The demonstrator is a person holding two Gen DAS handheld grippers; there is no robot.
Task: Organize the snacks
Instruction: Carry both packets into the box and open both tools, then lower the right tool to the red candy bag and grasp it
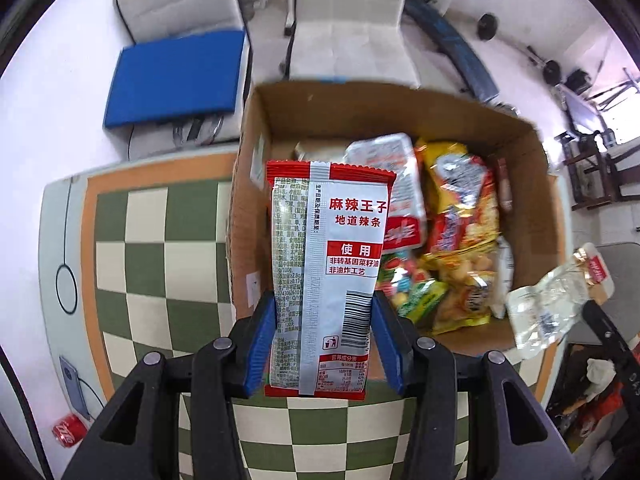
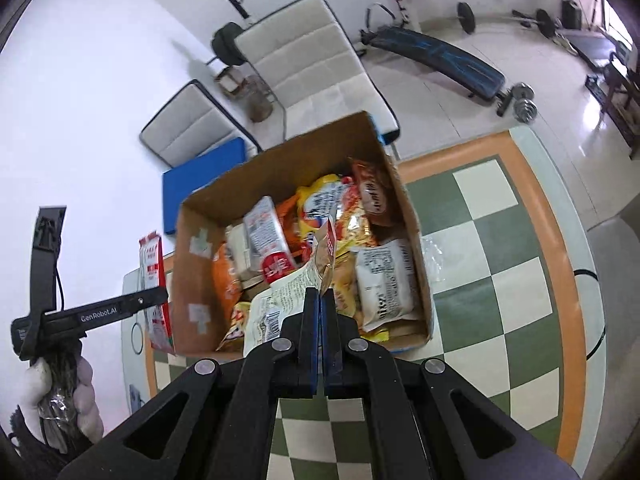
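The left gripper [image 1: 324, 344] clamps a red-and-white spicy strip packet [image 1: 326, 264]. The right gripper [image 2: 321, 300] pinches a clear crinkled packet [image 2: 280, 300]. Both hang above a cardboard box [image 1: 532, 184] full of snack bags [image 1: 464, 216].

Glossy foil-plastic snack packet [image 1: 324, 276], matt brown cardboard box [image 1: 400, 108], smooth checked tablecloth [image 1: 160, 248].

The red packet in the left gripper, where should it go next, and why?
Probably carry it a little further over the box before letting go. The left gripper pinches the red packet at its sides, and it hangs over the box's near wall, not yet over the snacks inside. The right gripper holds a clear packet, so it cannot help.
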